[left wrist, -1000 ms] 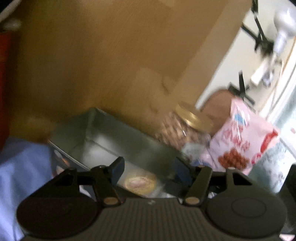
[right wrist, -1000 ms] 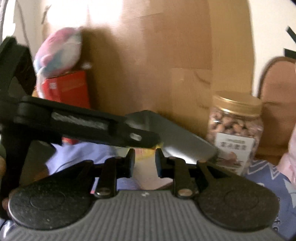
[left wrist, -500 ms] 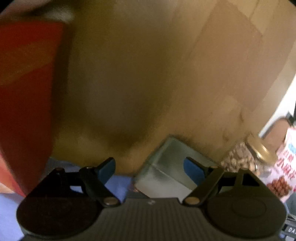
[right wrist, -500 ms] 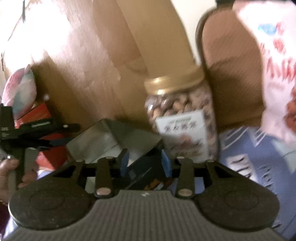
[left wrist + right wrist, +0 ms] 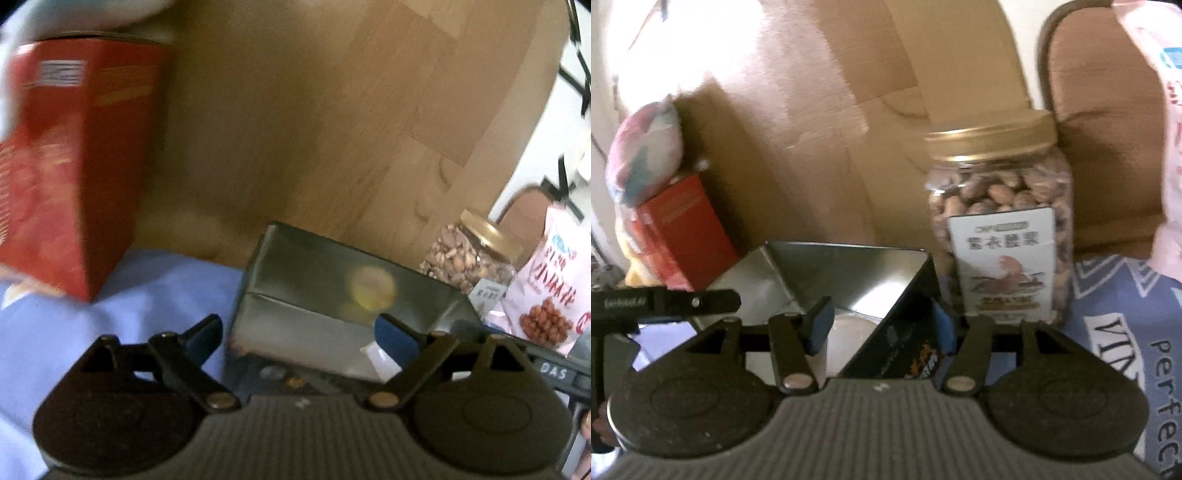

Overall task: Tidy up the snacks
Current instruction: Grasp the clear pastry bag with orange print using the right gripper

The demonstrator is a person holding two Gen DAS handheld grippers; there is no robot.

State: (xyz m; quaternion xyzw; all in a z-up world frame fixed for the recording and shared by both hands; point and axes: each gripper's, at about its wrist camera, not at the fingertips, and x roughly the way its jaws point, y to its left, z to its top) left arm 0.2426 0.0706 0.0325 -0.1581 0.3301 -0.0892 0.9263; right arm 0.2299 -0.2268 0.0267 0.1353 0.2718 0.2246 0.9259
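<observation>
Cardboard backing is seen behind all items. On the blue cloth, an open metal tin is positioned directly ahead of both grippers. The left gripper is spread wide, holding nothing, with the tin's near wall between its fingers. The right gripper is likewise open and empty, straddling the tin's right corner. A red box stands left of the tin; a nut jar stands just right of it. A round pale snack lies inside the tin.

Red box, gold-lidded jar, silver tin
</observation>
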